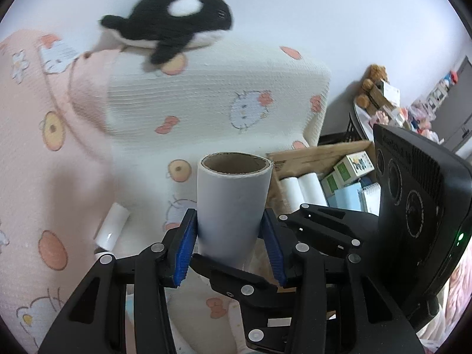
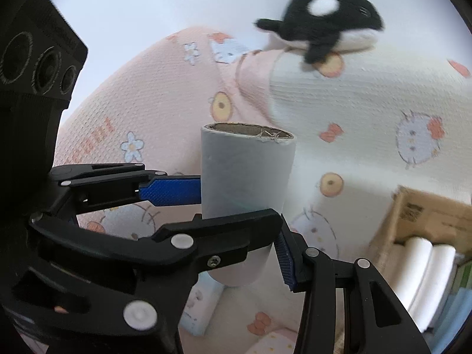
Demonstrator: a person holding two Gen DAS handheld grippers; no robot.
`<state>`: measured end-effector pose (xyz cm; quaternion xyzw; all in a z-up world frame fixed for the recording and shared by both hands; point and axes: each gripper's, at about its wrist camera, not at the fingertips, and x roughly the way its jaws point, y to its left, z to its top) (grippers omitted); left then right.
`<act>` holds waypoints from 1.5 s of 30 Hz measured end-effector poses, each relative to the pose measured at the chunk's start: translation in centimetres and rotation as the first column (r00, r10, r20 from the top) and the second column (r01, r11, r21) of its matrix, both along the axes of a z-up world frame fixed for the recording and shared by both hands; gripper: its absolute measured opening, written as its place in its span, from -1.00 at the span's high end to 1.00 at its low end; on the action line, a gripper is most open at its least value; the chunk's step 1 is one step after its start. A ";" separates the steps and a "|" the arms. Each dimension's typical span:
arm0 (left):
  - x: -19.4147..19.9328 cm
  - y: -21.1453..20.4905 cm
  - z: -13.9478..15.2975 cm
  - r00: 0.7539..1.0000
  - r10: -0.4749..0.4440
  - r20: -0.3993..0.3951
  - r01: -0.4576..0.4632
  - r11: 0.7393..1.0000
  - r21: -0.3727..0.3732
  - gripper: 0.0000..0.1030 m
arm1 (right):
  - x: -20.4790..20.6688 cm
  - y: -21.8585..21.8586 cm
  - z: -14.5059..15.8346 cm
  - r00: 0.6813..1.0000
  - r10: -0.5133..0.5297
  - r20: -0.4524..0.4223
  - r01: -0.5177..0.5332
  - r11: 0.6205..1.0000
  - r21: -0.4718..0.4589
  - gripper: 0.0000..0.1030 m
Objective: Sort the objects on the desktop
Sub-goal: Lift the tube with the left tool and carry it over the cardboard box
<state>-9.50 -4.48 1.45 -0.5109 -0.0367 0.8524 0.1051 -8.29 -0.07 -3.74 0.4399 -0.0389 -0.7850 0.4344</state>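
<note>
A white paper roll (image 1: 233, 206) with a brown cardboard core stands upright in the air over the bedding. My left gripper (image 1: 230, 227) is shut on it, a blue pad pressed on either side. In the right wrist view the same roll (image 2: 244, 174) shows a torn top rim. My right gripper (image 2: 242, 253) is shut on its lower part, and only its right blue pad (image 2: 284, 256) shows. The left gripper's fingers (image 2: 171, 191) reach in from the left across that grip. The right gripper's black housing (image 1: 419, 200) stands close on the right.
An orca plush (image 1: 174, 20) lies on a patterned cushion (image 1: 218, 94) behind the roll. A small white roll (image 1: 112, 227) rests on the pink bedding. At the right an open cardboard box (image 1: 318, 153) holds white rolls (image 2: 424, 265), small cartons and notebooks. A teddy bear (image 1: 373, 84) sits on a cluttered table.
</note>
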 end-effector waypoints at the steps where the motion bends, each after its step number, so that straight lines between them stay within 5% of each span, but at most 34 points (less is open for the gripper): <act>1: -0.2 0.7 -0.2 1.000 -0.005 0.010 0.005 1.000 0.006 0.07 | -0.1 0.7 -0.1 1.000 -0.010 0.010 0.010 1.000 0.007 0.17; 25: -3.5 15.7 -2.7 0.968 -0.231 0.094 0.226 0.972 0.056 0.07 | -2.5 16.7 -0.7 0.978 -0.205 0.047 0.202 0.978 0.051 0.16; 45: -6.6 20.5 -8.5 0.944 -0.243 0.222 0.209 0.964 0.163 0.07 | -4.3 22.0 -5.3 0.931 -0.320 0.174 0.291 0.941 0.171 0.16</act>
